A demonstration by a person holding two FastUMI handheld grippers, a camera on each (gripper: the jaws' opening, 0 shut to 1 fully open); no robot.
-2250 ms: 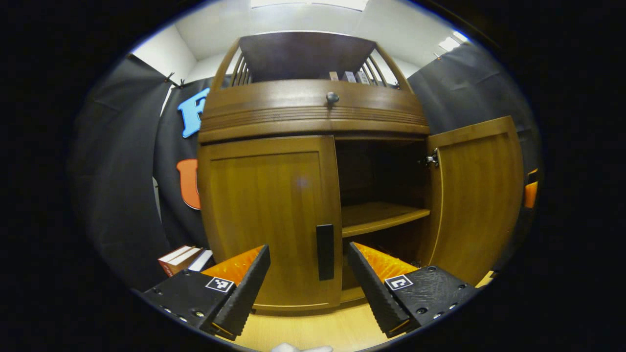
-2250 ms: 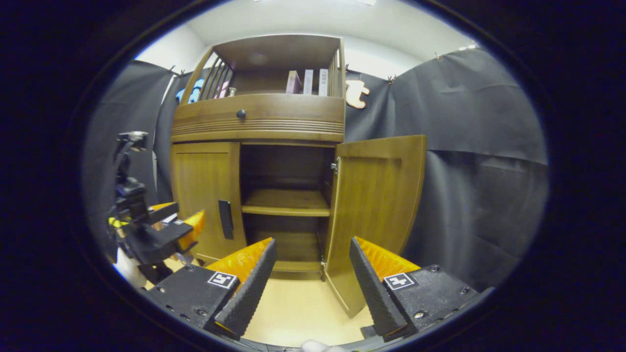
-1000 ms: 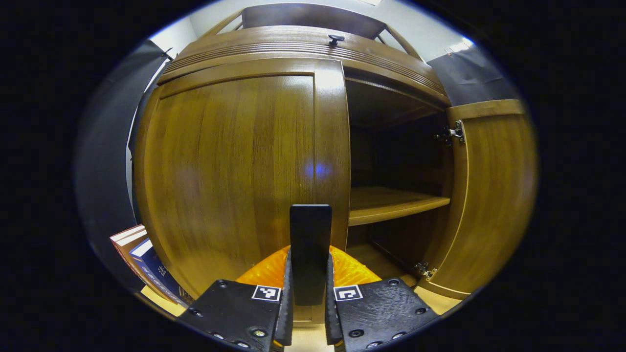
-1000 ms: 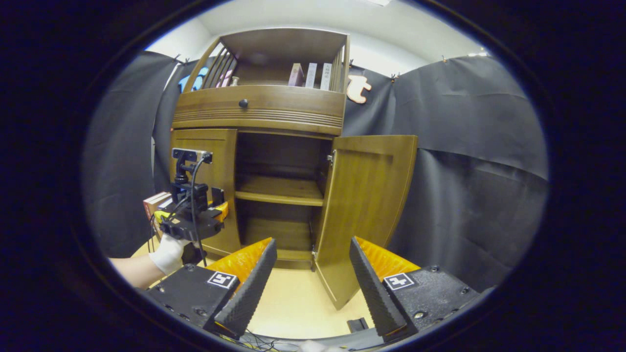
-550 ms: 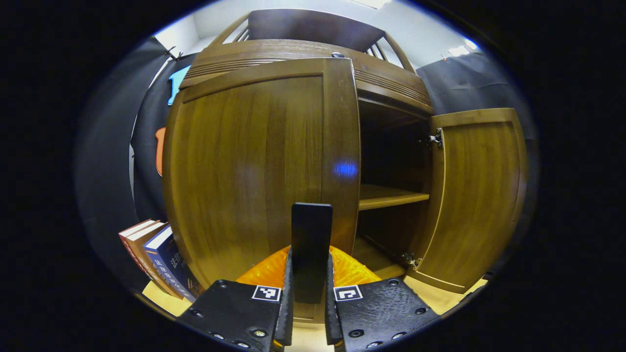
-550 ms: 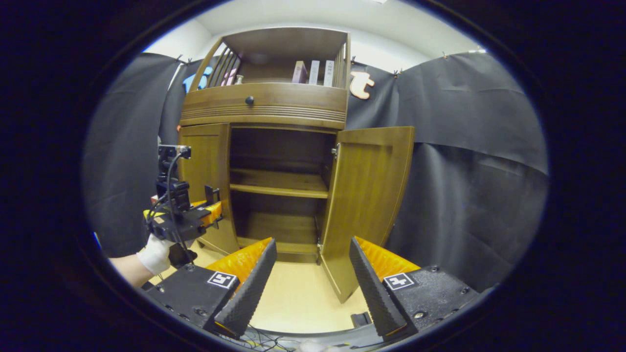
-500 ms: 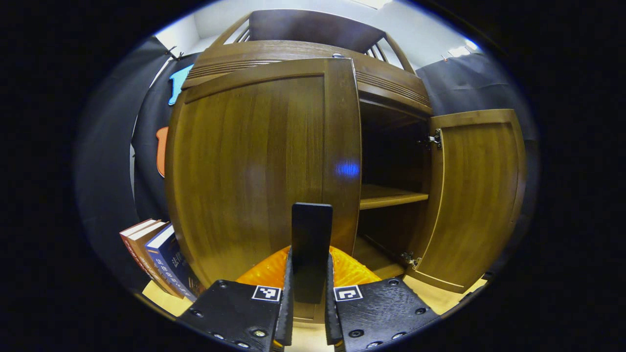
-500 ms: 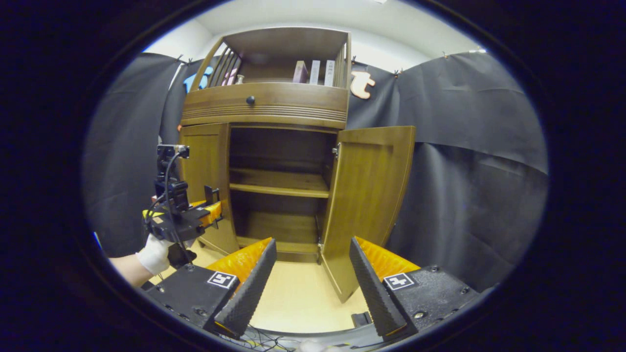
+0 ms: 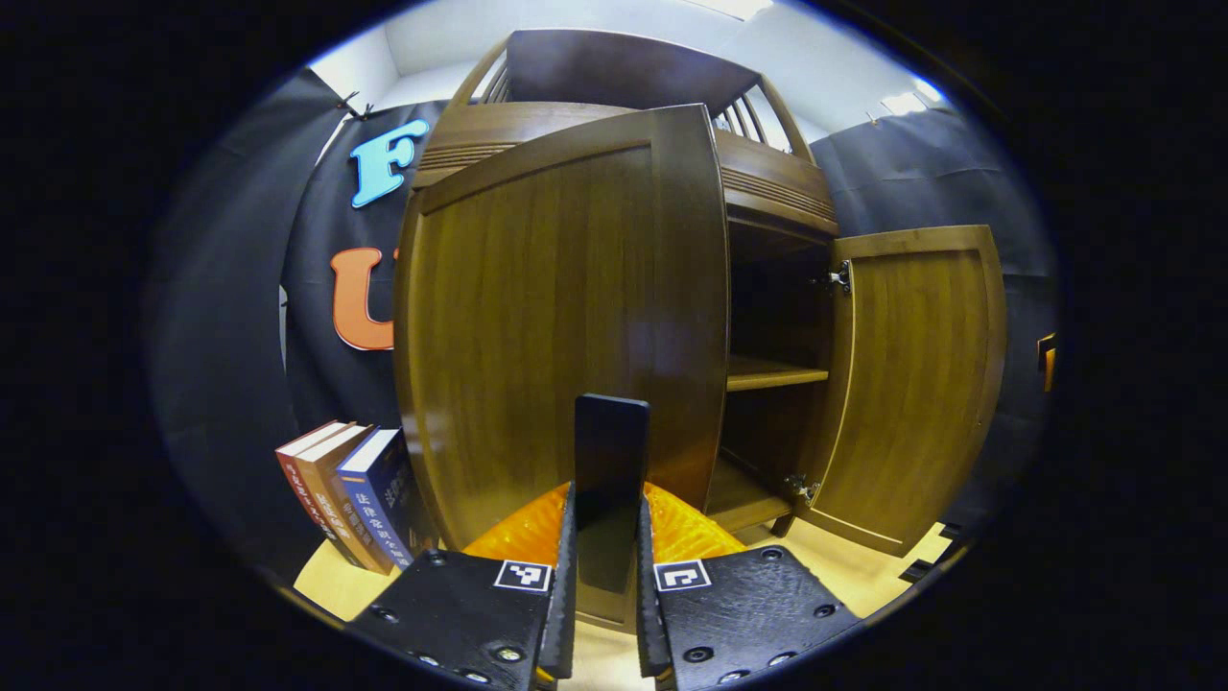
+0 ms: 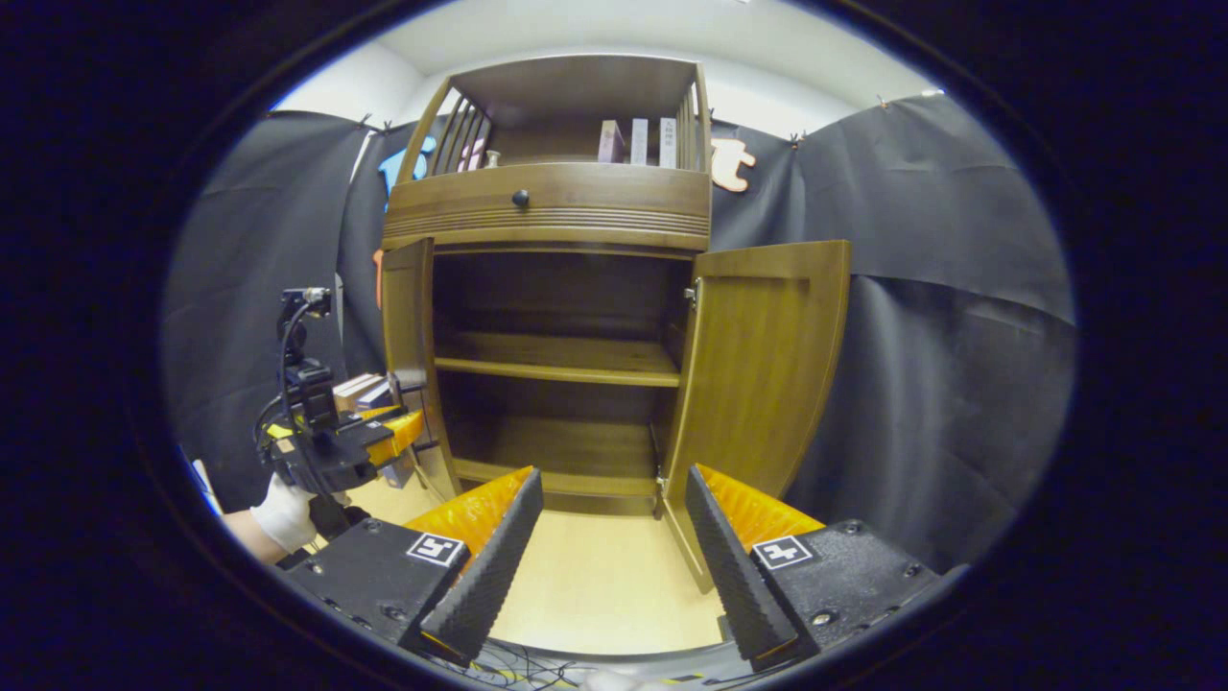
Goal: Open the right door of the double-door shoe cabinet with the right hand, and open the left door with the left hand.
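The wooden shoe cabinet stands ahead with both doors swung out. Its left door stands close before the left gripper view, and my left gripper is shut on that door's dark upright handle. In the right gripper view the left door shows nearly edge-on, with the left gripper and a gloved hand beside it. The right door hangs wide open. My right gripper is open, back from the cabinet over the floor, holding nothing.
Several books lean against the wall left of the cabinet. Two bare shelves show inside. More books stand on the top rack above a drawer knob. Pale floor lies in front.
My left gripper closed on the left door's handle and has swung that door outward from shut to wide open. The right gripper stayed open and drew back slightly.
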